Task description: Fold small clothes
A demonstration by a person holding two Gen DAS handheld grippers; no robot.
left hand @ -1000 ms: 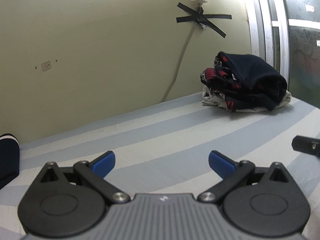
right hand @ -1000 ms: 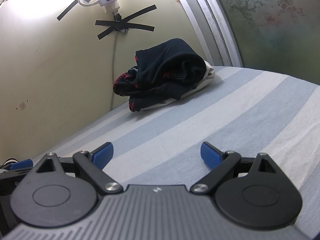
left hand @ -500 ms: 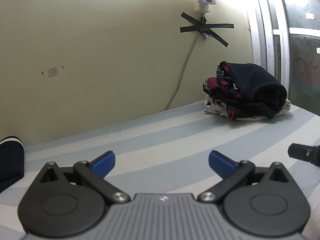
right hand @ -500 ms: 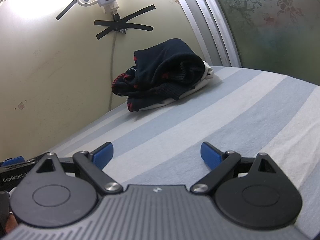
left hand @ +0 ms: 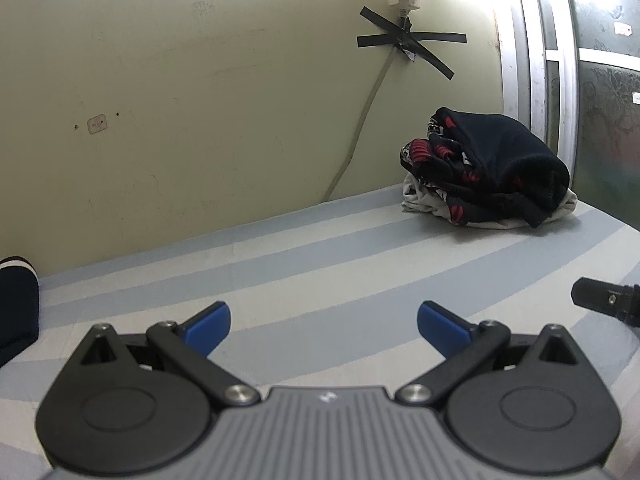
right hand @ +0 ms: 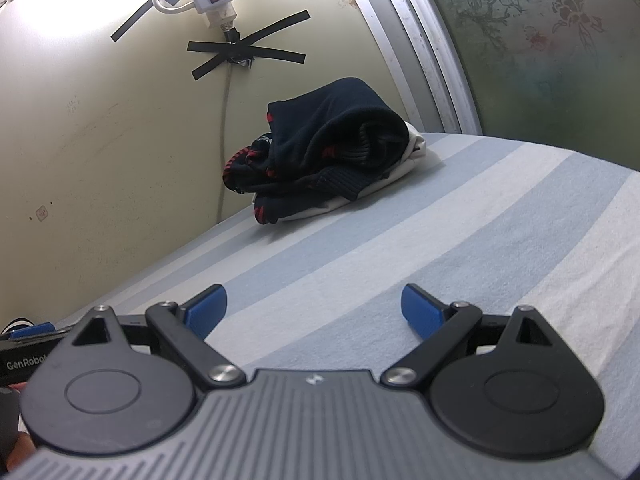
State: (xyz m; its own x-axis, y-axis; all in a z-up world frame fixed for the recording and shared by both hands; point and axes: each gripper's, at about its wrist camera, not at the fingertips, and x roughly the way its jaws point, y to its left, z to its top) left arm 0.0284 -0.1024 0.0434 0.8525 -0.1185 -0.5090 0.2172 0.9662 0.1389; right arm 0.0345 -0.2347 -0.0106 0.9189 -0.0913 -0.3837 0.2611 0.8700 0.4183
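Each hand-held gripper, left (left hand: 322, 322) and right (right hand: 314, 312), has a ribbed grey body, black round housings, silver pivot screws and blue pads (left hand: 208, 326). White "GenRobot" lettering marks one casing.

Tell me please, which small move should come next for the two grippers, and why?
Probably move the right gripper forward toward the pile of clothes by the wall. Both it and the left gripper are open and hold nothing, only bare striped sheet lies between their fingers, and the pile sits crumpled and unfolded far ahead, nearer the right side.
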